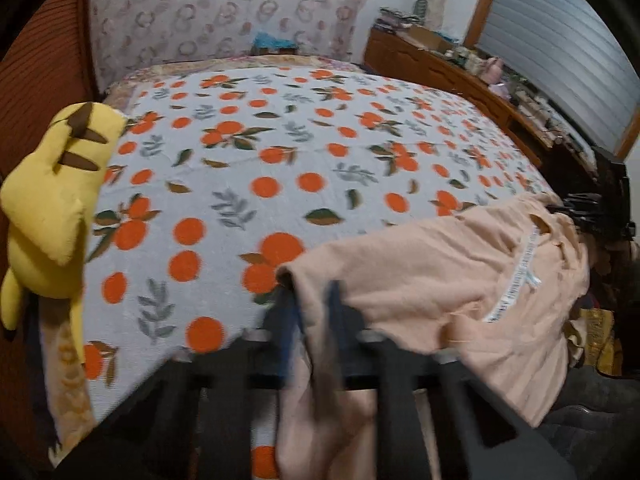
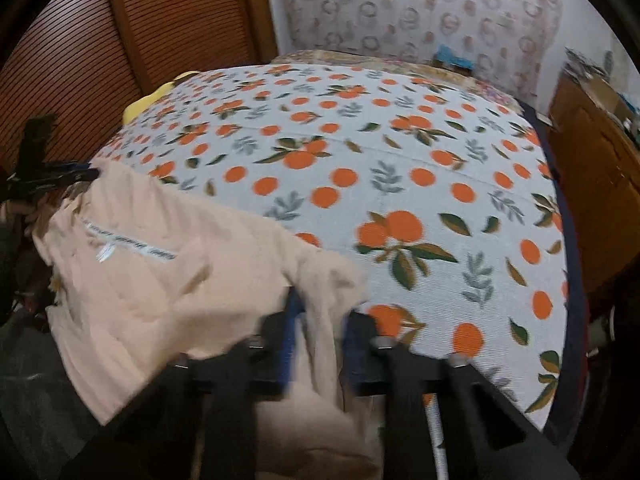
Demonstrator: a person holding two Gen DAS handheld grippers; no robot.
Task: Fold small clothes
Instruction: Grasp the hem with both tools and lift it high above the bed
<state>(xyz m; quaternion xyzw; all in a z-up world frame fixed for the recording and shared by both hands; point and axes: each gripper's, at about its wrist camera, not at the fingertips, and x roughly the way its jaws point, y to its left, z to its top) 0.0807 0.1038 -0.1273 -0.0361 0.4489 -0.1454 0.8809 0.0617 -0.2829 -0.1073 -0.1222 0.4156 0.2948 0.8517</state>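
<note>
A small peach garment [image 1: 452, 264] hangs stretched between my two grippers above the near edge of the bed; a white label strip runs across it. My left gripper [image 1: 312, 300] is shut on one corner of the cloth. My right gripper [image 2: 320, 312] is shut on the other corner, and the peach garment [image 2: 160, 280] spreads to its left. Each view shows the other gripper far off at the cloth's far end: the right gripper [image 1: 588, 208] and the left gripper [image 2: 52, 178]. The image is motion-blurred.
The bed [image 1: 280, 160] has a white cover with orange fruit print [image 2: 400, 184]. A yellow plush toy [image 1: 56, 200] sits at its left edge. A brown slatted door [image 2: 100, 60] is at the left, a cluttered wooden dresser [image 1: 460, 76] at the right.
</note>
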